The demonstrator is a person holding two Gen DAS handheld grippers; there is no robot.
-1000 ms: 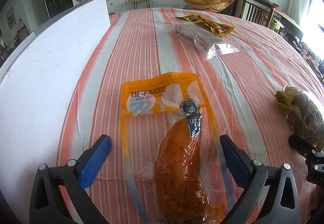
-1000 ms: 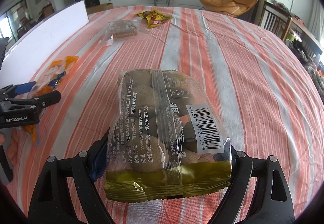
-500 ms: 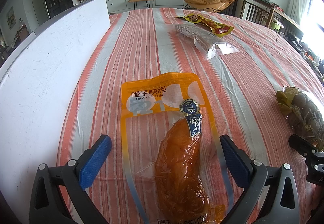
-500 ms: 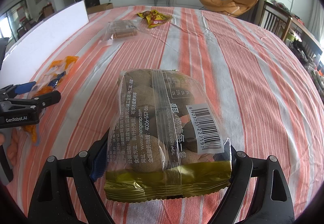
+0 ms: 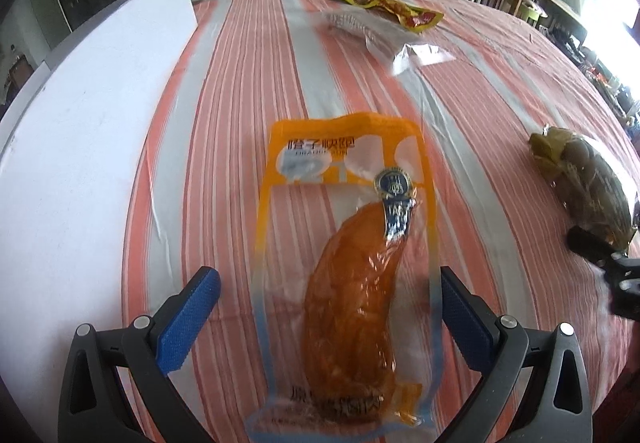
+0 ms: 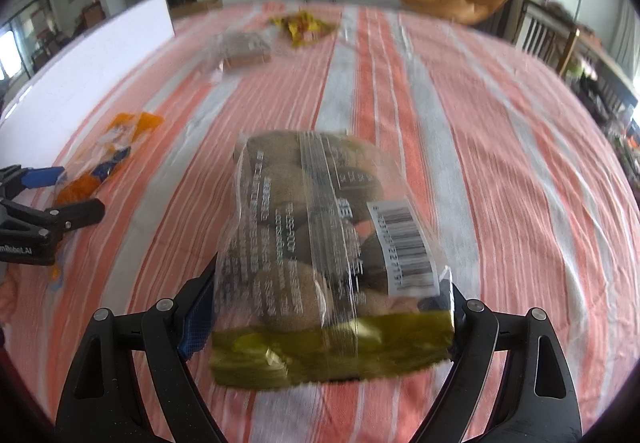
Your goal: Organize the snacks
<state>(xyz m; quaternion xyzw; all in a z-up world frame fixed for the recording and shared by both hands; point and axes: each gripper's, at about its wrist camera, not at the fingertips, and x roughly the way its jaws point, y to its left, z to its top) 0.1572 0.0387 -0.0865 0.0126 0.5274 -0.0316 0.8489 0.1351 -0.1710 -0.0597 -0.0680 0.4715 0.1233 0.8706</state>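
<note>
Left wrist view: an orange-edged clear pouch (image 5: 344,243) lies flat on the striped surface (image 5: 248,91), holding one long orange-brown piece of food. It sits between the two blue-padded fingers (image 5: 188,319) of the left gripper (image 5: 330,317), which stand wide apart on either side of the pouch's near half without touching it. A white board (image 5: 80,131) runs along the surface's left edge.

Toward the far edge lie a clear wrapped pack (image 5: 372,31) and, just behind it, a yellow-and-red packet (image 5: 396,9).

Right wrist view: the right gripper (image 6: 320,307) has its fingers pressed against both sides of a clear bag (image 6: 324,243) with a gold sealed end, filled with round brown pieces. The bag is held at its near end, and the rest reaches forward over the middle of the surface. The left gripper and the orange pouch show at the left edge of this view.

Compared with a second ago, both views are blurred and the scene has shifted slightly in frame; the left gripper's opening and the right gripper's hold on the bag look unchanged.
</note>
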